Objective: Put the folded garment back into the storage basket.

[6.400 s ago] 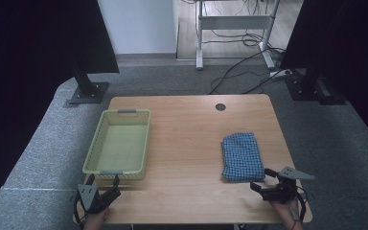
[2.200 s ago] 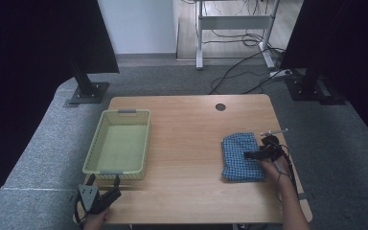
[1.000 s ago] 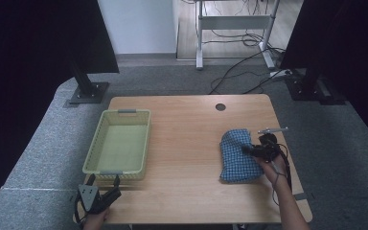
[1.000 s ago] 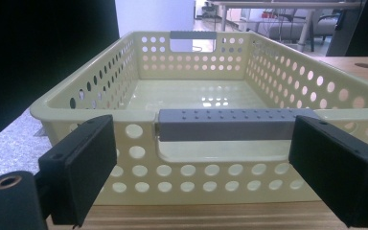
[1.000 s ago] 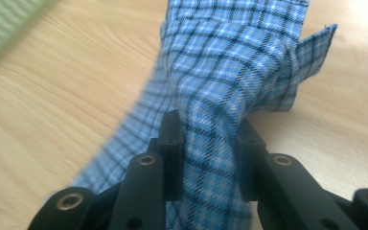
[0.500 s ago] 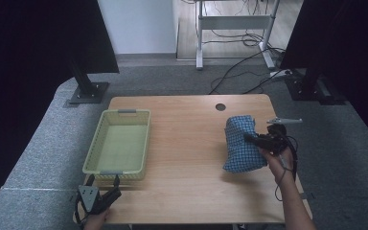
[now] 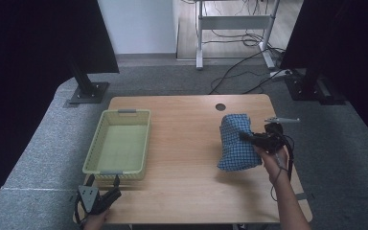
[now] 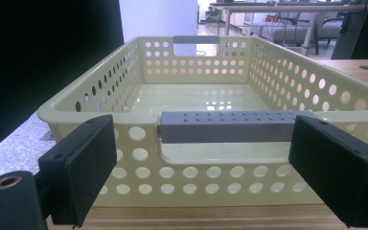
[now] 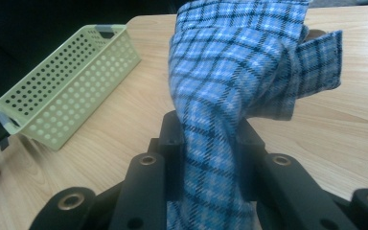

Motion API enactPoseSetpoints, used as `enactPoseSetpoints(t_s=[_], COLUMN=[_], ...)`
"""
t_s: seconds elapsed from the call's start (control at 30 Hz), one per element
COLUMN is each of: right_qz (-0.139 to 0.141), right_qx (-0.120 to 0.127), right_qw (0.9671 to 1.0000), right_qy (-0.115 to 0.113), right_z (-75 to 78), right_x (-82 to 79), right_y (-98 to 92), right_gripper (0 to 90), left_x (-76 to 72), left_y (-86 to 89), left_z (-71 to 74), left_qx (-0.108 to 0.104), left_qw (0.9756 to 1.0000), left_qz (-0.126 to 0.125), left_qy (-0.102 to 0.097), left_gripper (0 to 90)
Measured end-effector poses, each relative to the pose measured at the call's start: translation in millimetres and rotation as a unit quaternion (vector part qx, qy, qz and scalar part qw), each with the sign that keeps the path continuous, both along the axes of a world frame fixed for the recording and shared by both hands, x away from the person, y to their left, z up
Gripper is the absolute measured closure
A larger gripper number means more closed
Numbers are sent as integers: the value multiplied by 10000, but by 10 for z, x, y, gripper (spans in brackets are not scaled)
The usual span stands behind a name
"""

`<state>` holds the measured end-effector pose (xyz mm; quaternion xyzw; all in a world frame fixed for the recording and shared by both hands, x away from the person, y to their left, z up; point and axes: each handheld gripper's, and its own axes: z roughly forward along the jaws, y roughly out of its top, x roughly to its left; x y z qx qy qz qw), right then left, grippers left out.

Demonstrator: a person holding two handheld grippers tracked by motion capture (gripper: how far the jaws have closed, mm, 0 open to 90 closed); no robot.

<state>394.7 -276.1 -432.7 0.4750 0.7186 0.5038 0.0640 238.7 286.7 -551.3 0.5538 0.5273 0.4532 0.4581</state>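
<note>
Right gripper (image 9: 208, 158) pinches blue checked cloth (image 9: 239, 62) between its jaws.

The blue checked cloth (image 7: 235, 141) hangs bunched over the right side of the wooden table, no longer lying flat as it did a moment ago. Its upper part is raised and rounded into a hump, while the lower part drapes down and its bottom edge spreads out toward the table's near side. From close up the cloth (image 9: 230, 81) shows a plaid of light blue, white and dark lines, gathered into a thick twist, with one loose corner folded out to the side above the bare wood.
</note>
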Motion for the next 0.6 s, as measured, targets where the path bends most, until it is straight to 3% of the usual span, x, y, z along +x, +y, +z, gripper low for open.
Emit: enactPoseSetpoints(t_s=[0.3, 0.6], right_qz=[150, 351], right_qx=[-53, 8], right_qw=[9999, 9993], right_qy=[-41, -98], right_z=[58, 135], right_x=[25, 80], right_y=[218, 568], right_gripper=[717, 717], left_x=[0, -1], left_y=[2, 2], left_z=[0, 0], left_qx=[-1, -3], left_qw=[10000, 10000], left_qz=[-19, -14], left_qy=[1, 0], left_gripper=[92, 92])
